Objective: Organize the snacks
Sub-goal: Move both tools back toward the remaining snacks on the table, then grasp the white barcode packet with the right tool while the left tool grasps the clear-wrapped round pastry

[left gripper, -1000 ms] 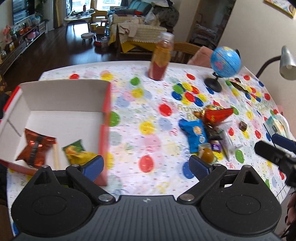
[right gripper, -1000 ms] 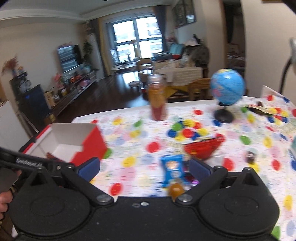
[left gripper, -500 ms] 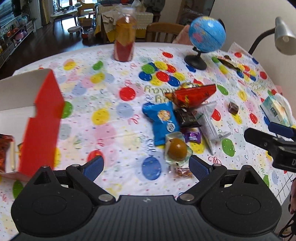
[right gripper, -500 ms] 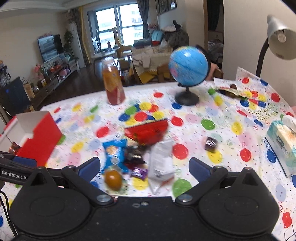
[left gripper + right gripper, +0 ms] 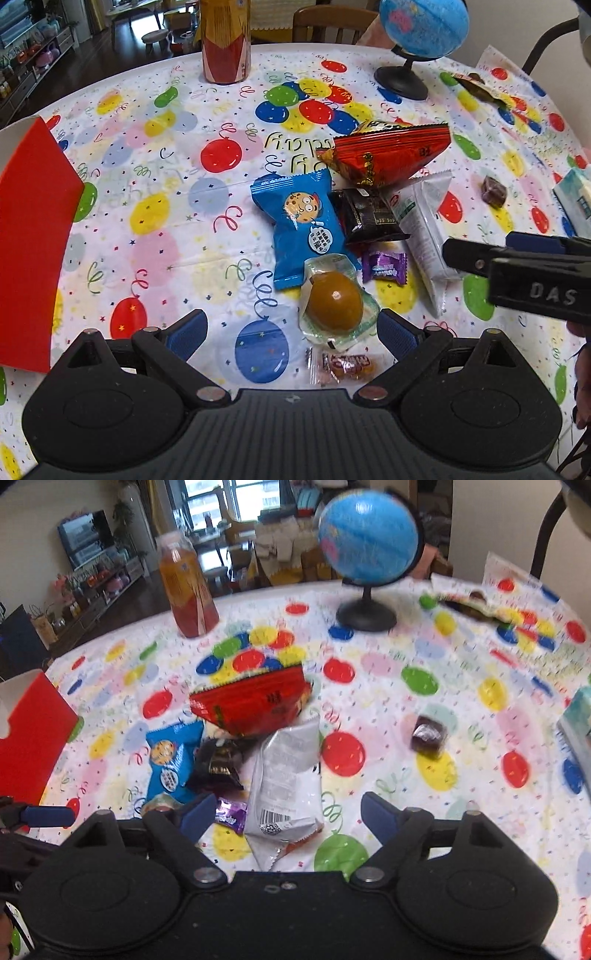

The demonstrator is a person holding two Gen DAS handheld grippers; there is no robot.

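Left gripper [image 5: 291, 330] spread, straddling jelly cup [image 5: 334, 302] at 12 o'clock for pickup; right gripper [image 5: 288, 814] spread over white packet [image 5: 284, 775].

Seven wrapped snacks lie clustered together: one red bag [image 5: 388, 155], one blue cookie packet [image 5: 301, 225], one black packet [image 5: 369, 216], one white pouch [image 5: 424, 225], one purple candy [image 5: 384, 266], one sealed brown egg [image 5: 334, 301], one small clear-wrapped sweet [image 5: 343, 363]. One dark candy [image 5: 493, 189] sits apart. One red box [image 5: 31, 236], one bottle [image 5: 225, 40], one globe [image 5: 421, 26].
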